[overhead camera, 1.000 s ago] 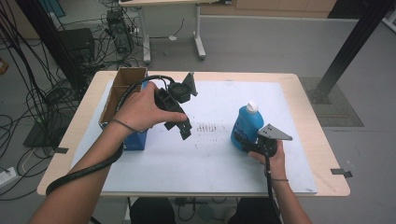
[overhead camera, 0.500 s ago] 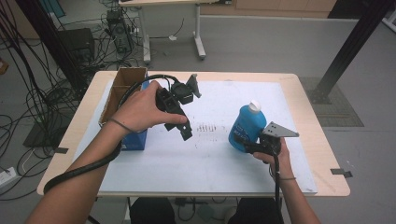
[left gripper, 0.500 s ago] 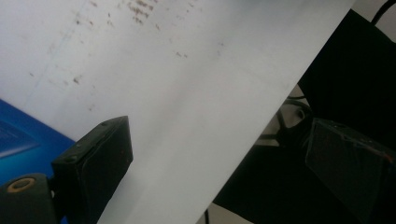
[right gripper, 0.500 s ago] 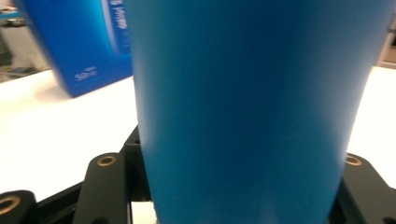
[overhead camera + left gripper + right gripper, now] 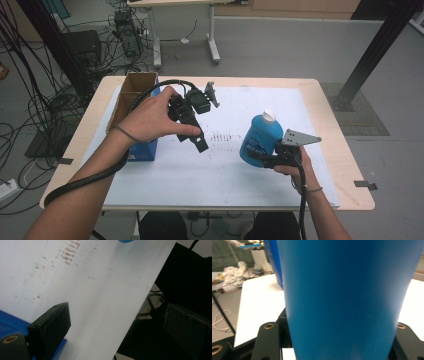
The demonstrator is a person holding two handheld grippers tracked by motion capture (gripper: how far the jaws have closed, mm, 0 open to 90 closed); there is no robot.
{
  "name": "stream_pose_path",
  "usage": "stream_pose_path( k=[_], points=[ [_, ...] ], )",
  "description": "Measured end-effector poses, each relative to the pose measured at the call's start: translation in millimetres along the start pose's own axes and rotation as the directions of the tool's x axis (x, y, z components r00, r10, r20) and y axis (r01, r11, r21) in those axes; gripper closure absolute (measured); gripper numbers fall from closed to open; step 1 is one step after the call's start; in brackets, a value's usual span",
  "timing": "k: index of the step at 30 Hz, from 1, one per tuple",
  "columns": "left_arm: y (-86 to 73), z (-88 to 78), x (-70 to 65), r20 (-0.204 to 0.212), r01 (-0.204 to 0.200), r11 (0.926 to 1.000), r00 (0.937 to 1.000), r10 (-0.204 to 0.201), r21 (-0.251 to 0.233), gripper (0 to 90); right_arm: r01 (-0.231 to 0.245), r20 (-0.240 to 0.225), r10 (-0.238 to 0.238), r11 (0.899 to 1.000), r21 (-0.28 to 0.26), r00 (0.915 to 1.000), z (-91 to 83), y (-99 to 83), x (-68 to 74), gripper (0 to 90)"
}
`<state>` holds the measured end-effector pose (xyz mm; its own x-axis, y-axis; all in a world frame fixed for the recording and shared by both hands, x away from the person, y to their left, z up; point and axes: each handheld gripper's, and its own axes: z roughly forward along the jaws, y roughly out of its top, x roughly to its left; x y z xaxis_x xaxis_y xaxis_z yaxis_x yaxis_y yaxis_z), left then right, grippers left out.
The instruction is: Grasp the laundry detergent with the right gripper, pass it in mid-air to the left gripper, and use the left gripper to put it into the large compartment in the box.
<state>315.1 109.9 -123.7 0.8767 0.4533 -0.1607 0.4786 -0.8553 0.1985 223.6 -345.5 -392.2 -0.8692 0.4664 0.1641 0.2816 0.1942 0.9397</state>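
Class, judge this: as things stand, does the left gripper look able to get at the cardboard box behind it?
Probably yes. The left gripper is open, holds nothing, and hangs beside the cardboard box, whose top is open. The blue bottle is off in the right gripper.

- Centre of the white mat (image 5: 225,165) is bare between the two hands: a wide lane from near edge to far edge.
- Left side blocked: cardboard box (image 5: 131,97) and blue box (image 5: 145,150) under the left hand (image 5: 150,120).
- Right: blue bottle (image 5: 259,140) stands tilted, bare mat beyond it.
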Motion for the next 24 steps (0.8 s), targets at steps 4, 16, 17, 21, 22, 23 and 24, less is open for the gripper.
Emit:
stream_pose_path(
  k=[4, 16, 17, 21, 22, 23, 24],
  points=[
    [-1.2, -0.1, -1.8, 0.010, -0.023, 0.9997, 0.9997, 0.023, -0.009, 7.1, 0.025, -0.044, -0.024, 1.000, 0.017, 0.9987, -0.8, 7.5, -2.8, 41.0],
    [-0.2, -4.4, -4.9, 0.027, -0.072, 0.9974, 0.9970, 0.072, -0.007, 6.9, 0.057, -0.142, -0.051, 0.998, 0.036, 0.9885, 1.0, 17.9, -9.3, 41.0],
    [0.1, -4.5, -5.2, 0.025, -0.075, 0.9971, 0.9968, 0.076, -0.006, 6.8, 0.062, -0.153, -0.055, 0.997, 0.038, 0.9867, 1.5, 19.2, -9.7, 41.0],
    [1.1, -4.2, -5.0, 0.043, -0.080, 0.9968, 0.9959, 0.080, -0.003, 6.7, 0.082, -0.188, -0.072, 0.996, 0.044, 0.9795, 4.2, 24.5, -10.5, 41.0],
    [1.9, -4.0, -5.3, 0.045, -0.082, 0.9966, 0.9957, 0.082, 0.002, 6.8, 0.088, -0.196, -0.077, 0.995, 0.047, 0.9775, 4.9, 26.0, -10.5, 41.1],
    [2.6, -3.9, -6.1, 0.043, -0.086, 0.9962, 0.9954, 0.086, 0.006, 6.8, 0.095, -0.207, -0.083, 0.994, 0.049, 0.9748, 6.0, 27.3, -11.1, 41.0],
    [3.7, -3.8, -7.2, 0.042, -0.093, 0.9956, 0.9948, 0.093, 0.012, 7.0, 0.102, -0.217, -0.088, 0.993, 0.053, 0.9722, 7.0, 28.9, -11.5, 41.0]
  ],
)
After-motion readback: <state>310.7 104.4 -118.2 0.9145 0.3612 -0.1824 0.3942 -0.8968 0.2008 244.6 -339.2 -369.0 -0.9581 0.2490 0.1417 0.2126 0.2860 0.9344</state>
